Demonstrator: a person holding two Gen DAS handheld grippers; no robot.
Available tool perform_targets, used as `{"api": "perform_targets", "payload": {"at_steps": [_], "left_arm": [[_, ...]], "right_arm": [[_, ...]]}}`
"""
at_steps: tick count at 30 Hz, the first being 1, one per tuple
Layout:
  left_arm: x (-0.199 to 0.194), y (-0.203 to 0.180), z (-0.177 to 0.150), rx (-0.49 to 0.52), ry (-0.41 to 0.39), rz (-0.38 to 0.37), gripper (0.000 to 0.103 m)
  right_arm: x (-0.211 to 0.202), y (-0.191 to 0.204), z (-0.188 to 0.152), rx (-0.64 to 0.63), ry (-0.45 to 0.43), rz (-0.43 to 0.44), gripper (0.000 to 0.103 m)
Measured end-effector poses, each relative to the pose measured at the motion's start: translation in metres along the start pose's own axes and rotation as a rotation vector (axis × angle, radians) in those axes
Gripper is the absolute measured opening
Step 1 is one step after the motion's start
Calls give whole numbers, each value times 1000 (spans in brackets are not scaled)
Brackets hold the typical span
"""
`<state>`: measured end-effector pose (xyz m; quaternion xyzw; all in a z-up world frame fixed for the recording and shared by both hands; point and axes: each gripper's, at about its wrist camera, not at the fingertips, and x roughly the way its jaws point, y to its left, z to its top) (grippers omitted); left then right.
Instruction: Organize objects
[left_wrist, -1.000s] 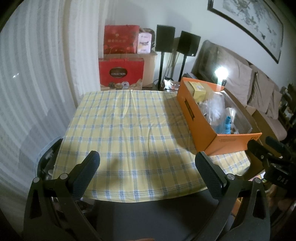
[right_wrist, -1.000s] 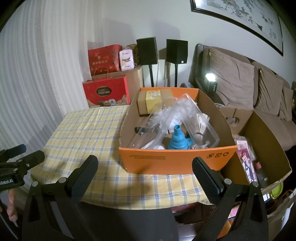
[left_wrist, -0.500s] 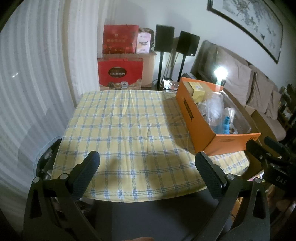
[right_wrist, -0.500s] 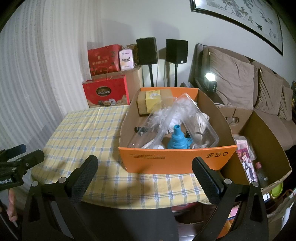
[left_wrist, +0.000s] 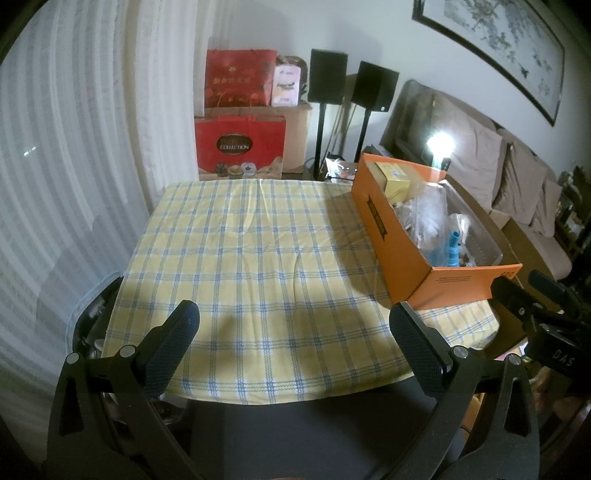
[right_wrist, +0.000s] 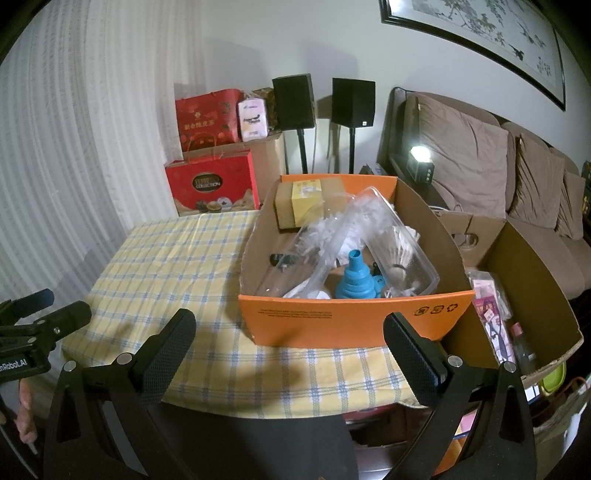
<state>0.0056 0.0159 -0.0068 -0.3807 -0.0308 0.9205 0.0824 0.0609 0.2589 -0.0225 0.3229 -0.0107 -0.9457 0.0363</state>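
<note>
An orange cardboard box (right_wrist: 354, 321) stands on the right part of a table with a yellow and blue checked cloth (right_wrist: 177, 258). It holds a blue collapsible funnel (right_wrist: 356, 277), a clear plastic tube with shuttlecocks (right_wrist: 399, 243), a yellow carton (right_wrist: 306, 199) and other items. The box also shows in the left wrist view (left_wrist: 399, 254). My right gripper (right_wrist: 290, 341) is open and empty, in front of the box. My left gripper (left_wrist: 293, 338) is open and empty over the near table edge, left of the box.
A larger brown cardboard box (right_wrist: 524, 280) with several items stands right of the table. Red gift bags (left_wrist: 240, 147), two black speakers on stands (left_wrist: 328, 77) and a sofa (right_wrist: 480, 158) lie behind. A curtain (left_wrist: 66, 147) hangs on the left.
The left wrist view has shifted slightly, with the table and box a little lower and to the left. The right gripper has barely moved. Both grippers stay open.
</note>
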Motion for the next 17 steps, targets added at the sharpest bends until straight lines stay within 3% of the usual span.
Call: {"api": "perform_targets", "payload": {"at_steps": [17], "left_arm": [[0,-3,1,9,-3,4,103]], "right_arm": [[0,1,1,3,2,0,102]]}}
